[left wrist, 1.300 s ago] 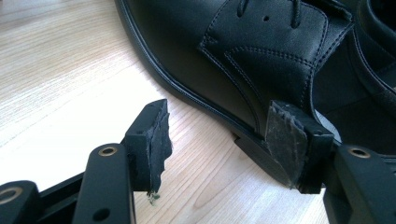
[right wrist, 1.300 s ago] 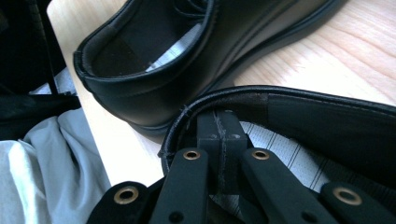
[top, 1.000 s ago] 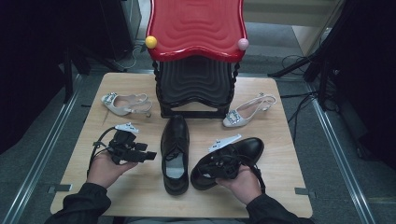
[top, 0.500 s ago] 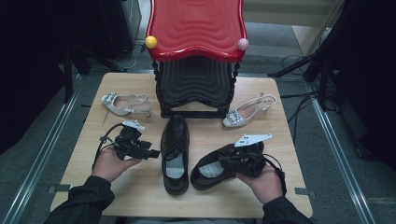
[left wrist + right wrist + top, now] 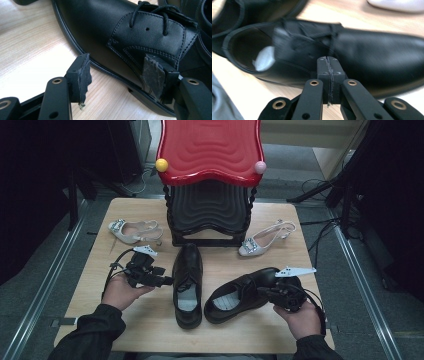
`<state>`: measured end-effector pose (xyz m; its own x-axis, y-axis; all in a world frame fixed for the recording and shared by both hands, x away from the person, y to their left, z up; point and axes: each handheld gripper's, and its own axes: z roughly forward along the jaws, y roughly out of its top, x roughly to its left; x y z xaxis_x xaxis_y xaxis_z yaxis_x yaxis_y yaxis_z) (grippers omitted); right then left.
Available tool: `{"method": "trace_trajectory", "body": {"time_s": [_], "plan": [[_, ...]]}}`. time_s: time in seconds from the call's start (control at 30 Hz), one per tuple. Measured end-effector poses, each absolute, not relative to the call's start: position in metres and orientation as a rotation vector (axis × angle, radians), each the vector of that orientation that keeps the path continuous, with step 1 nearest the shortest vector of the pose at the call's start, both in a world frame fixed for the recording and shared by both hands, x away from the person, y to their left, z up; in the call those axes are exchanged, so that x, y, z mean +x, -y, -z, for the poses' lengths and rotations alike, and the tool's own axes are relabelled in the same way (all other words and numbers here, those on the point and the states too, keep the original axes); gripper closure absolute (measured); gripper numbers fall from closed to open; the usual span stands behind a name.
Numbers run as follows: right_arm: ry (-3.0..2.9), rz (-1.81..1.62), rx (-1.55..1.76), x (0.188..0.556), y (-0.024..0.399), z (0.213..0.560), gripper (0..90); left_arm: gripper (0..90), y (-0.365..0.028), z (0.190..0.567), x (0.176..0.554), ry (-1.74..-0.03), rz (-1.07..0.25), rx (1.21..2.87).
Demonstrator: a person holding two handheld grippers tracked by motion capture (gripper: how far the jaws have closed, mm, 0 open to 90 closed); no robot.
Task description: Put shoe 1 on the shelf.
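You held the left gripper (image 5: 162, 281) at the lower left of the high view, just left of the upright black leather lace-up shoe (image 5: 188, 282) that lay at the centre of the pale wooden table (image 5: 150, 320). Its jaws stood apart, and in the left gripper view (image 5: 120, 77) they opened toward that shoe's laced side without pressing it; one pad looked to be very close to the leather, though I could not be sure of contact.

Your right gripper (image 5: 270, 292) sat at the lower right, just beside the second black lace-up shoe (image 5: 240, 292), which lay slanted with its opening toward the lower centre. Its jaws were pressed together on nothing, as the right gripper view (image 5: 328, 75) showed, with the blurred shoe (image 5: 352, 67) lying beyond them.

Compared with a second earlier, your right hand had slid out toward the lower right, from on top of the slanted shoe to its right-hand end. Your left hand had barely shifted.

The two silver slingback heels (image 5: 132, 231) and the red-topped black rack (image 5: 210, 180) in the upper half lay unchanged.
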<state>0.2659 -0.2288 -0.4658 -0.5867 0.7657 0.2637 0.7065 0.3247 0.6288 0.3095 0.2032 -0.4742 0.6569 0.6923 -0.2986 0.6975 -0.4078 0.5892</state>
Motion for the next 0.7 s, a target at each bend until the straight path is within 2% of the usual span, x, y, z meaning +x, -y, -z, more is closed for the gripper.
{"method": "trace_trajectory", "body": {"time_s": [0.3,0.7], "plan": [[-2.442,-1.074,1.47,0.275,0.245,0.474,90.0,39.8,-0.203,0.473,0.307,-1.062,-0.001,2.165],[-2.513,-0.994,1.469,0.282,0.235,0.487,90.0,39.8,-0.201,0.473,0.305,-1.053,-0.007,2.171]]}}
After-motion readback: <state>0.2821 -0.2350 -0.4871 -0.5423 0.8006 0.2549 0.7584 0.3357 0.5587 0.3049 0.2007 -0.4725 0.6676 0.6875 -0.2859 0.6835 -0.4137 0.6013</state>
